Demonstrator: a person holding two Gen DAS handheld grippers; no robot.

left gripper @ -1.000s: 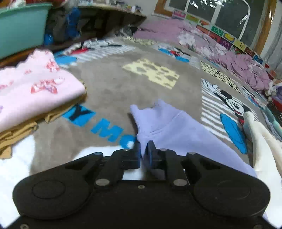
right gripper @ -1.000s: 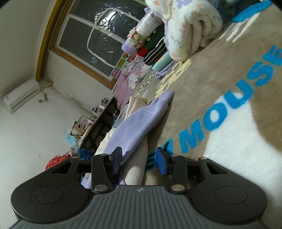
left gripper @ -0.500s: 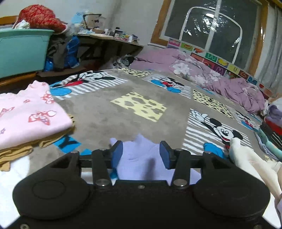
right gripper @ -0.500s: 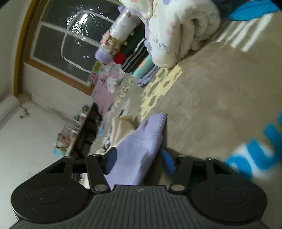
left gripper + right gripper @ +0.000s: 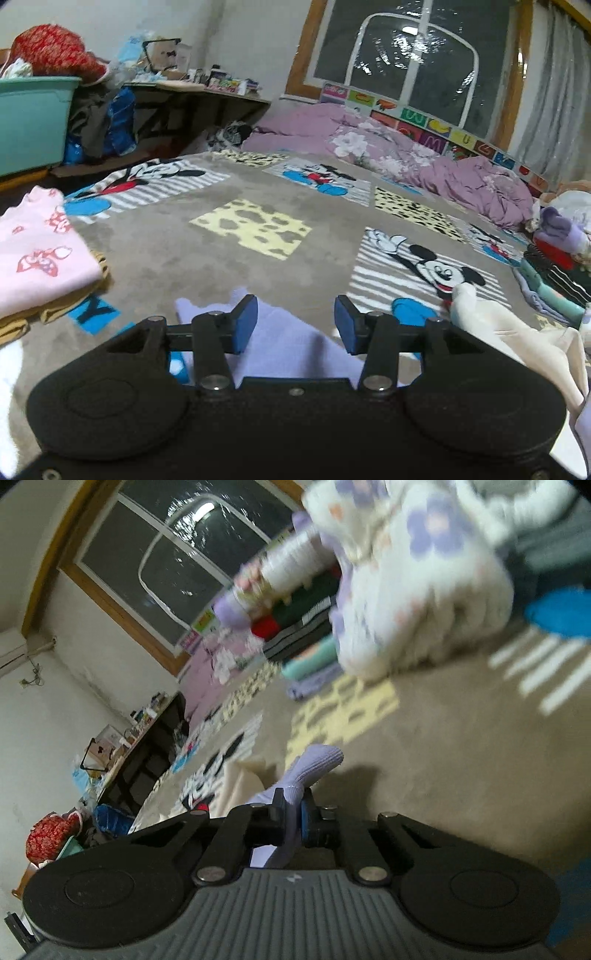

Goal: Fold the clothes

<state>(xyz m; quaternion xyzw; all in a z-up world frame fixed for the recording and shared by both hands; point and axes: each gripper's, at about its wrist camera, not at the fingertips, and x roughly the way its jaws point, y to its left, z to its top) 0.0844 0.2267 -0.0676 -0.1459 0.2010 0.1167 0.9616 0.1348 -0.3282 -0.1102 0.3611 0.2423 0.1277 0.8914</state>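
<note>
A lilac garment (image 5: pixel 291 343) lies on the Mickey Mouse blanket (image 5: pixel 207 258) just in front of my left gripper (image 5: pixel 293 325), which is open and empty above it. In the right wrist view my right gripper (image 5: pixel 291 812) is shut on the lilac garment's sleeve (image 5: pixel 314 764), whose ribbed cuff sticks out past the fingertips. A cream garment (image 5: pixel 517 332) lies to the right of the lilac one and shows beside the sleeve in the right wrist view (image 5: pixel 240 779).
A folded pink top on a mustard garment (image 5: pixel 33 258) lies at the left. A stack of folded clothes (image 5: pixel 554 269) and a rolled floral quilt (image 5: pixel 424 572) stand at the right. Purple bedding (image 5: pixel 406 158) lies under the window. A teal tub (image 5: pixel 29 122) stands far left.
My left gripper has let go of the lilac garment, opened and lifted back. My right gripper has moved along the sleeve and shut on it near the cuff.
</note>
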